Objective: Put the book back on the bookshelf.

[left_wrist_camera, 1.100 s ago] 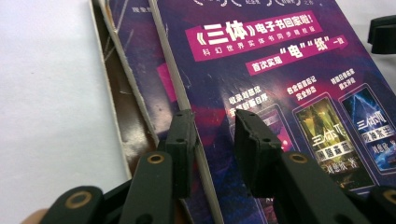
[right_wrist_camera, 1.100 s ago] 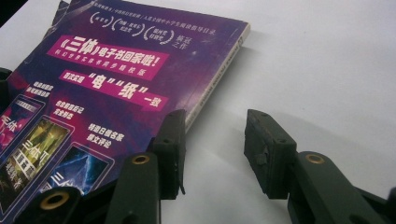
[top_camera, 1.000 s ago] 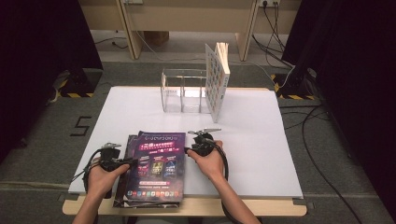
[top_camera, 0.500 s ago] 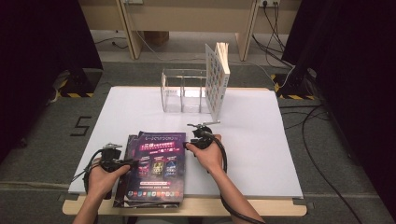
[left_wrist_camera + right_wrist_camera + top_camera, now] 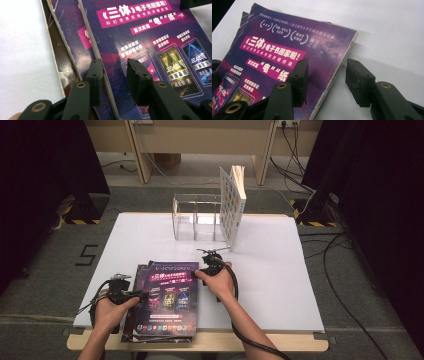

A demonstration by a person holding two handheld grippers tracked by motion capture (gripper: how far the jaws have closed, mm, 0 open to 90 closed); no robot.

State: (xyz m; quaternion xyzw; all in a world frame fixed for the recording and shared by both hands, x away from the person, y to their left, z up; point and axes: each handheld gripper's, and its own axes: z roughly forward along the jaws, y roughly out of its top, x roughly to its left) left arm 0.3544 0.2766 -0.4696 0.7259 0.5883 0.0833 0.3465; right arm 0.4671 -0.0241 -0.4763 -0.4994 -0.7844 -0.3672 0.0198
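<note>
Item: glossy purple paperback book (image 5: pixel 170 297) with pink title banners, white Chinese lettering and small pictured covers, lying flat on top of a stack of similar worn books at the near edge of the white surface (image 5: pixel 280 270).

Position: the left hand-held gripper (image 5: pixel 142 295) sits at the book's left edge, its jaws apart and straddling that edge, one over the cover and one beside it on the book below; no clamping is visible. The right hand-held gripper (image 5: pixel 196 273) sits at the far right corner, its jaws apart and just lately widening, with the pale page edge between them and clear of the pads.

Finish: cover laminated and scuffed, corners creased, page block cream and flat-cut.

Also present: a clear acrylic divided rack (image 5: pixel 196 217) at the far side, with a white patterned book (image 5: pixel 231 207) standing upright at its right end.
</note>
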